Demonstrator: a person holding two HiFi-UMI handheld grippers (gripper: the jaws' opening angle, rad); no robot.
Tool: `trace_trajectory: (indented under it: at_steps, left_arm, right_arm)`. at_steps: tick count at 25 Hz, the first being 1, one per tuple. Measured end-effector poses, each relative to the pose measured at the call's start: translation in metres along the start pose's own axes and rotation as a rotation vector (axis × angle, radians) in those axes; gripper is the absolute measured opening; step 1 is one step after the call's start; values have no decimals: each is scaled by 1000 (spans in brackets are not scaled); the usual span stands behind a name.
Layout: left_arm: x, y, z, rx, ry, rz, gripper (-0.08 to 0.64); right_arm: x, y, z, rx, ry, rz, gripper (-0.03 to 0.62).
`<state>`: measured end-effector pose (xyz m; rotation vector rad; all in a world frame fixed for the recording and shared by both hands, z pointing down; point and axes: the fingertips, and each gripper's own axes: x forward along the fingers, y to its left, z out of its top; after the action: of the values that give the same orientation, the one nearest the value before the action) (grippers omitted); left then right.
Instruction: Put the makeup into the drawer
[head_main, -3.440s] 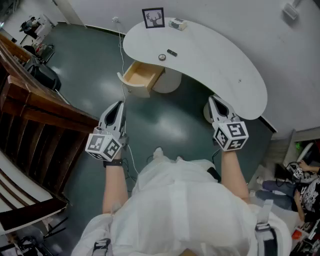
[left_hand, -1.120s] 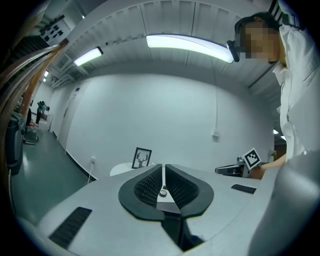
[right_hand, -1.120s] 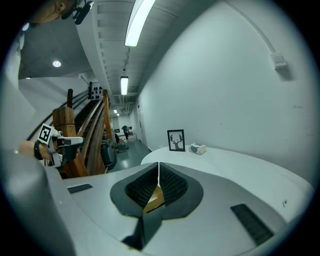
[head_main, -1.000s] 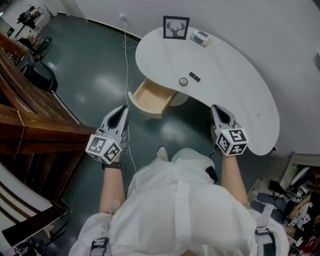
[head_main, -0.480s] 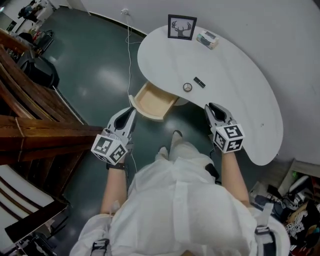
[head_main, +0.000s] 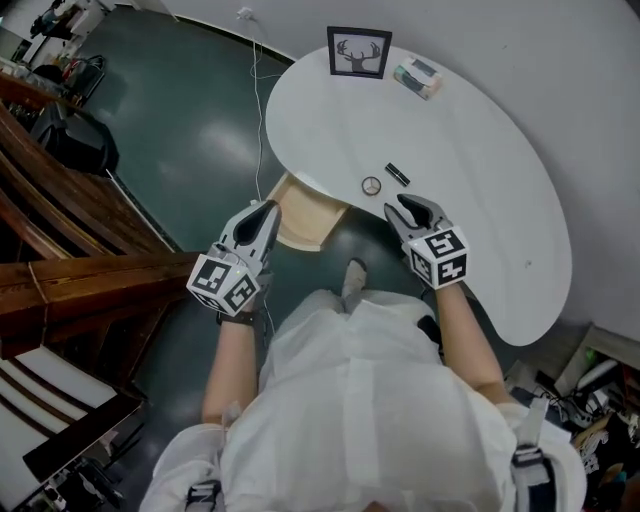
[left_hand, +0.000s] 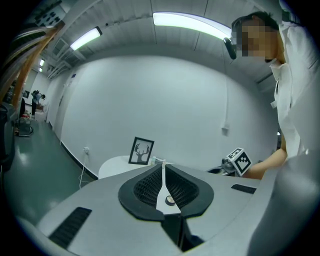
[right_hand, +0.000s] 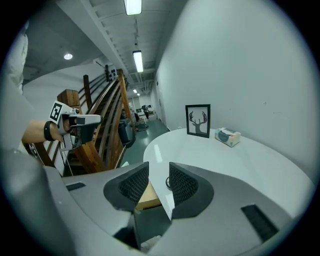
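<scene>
Makeup (head_main: 371, 185) lies on the white table (head_main: 480, 200) near the open drawer (head_main: 300, 225). The right gripper (head_main: 405, 208) hovers beside it, jaws just opening, half apart and empty. The left gripper (head_main: 265, 212) is closed on nothing.

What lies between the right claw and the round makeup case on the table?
Only bare white table separates the right claw from the round makeup case, as the head view shows. Its jaws have just been opening, nothing between them.
</scene>
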<state>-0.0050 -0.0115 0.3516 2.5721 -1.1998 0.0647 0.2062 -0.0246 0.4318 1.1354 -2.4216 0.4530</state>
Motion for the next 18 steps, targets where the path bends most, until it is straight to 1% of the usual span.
trace_trajectory:
  at_steps: [9, 18]
  left_arm:
    - [28, 14, -25, -33, 37, -3, 31]
    - [37, 39, -38, -56, 76, -46, 31]
  right_arm:
    - [47, -7, -12, -51, 95, 63, 153]
    - [79, -9, -17, -42, 143, 28, 164]
